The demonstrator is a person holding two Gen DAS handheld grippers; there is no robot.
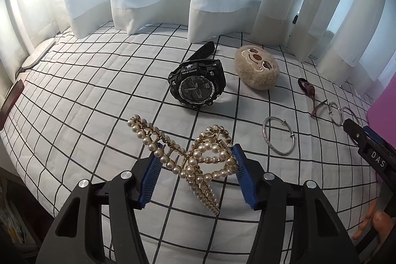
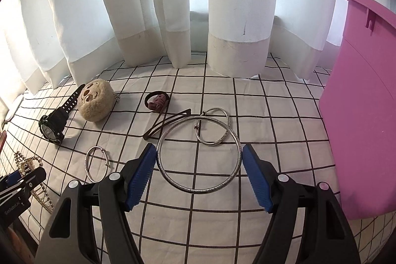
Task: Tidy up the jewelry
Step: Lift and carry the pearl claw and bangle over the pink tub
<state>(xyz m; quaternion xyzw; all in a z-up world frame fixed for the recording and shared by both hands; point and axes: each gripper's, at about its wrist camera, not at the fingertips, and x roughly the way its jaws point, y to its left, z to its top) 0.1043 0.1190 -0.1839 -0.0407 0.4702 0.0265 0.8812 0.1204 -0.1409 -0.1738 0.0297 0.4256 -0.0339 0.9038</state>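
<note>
Black watch (image 1: 197, 84) face reads "TRIPLE SENSOR" and "SPORT".

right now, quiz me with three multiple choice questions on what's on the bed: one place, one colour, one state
1. What lies between the watch and the hair tie?
a) nothing b) a plush c) a mug

2. What colour is the watch?
a) black b) silver c) pink

3. What state is the right gripper in?
a) open and empty b) shut on a bangle c) out of view

Answers:
1. b, the plush sits between them in the left wrist view.
2. a, the case and strap are both black.
3. b, both blue pads press the ring's sides.
</note>
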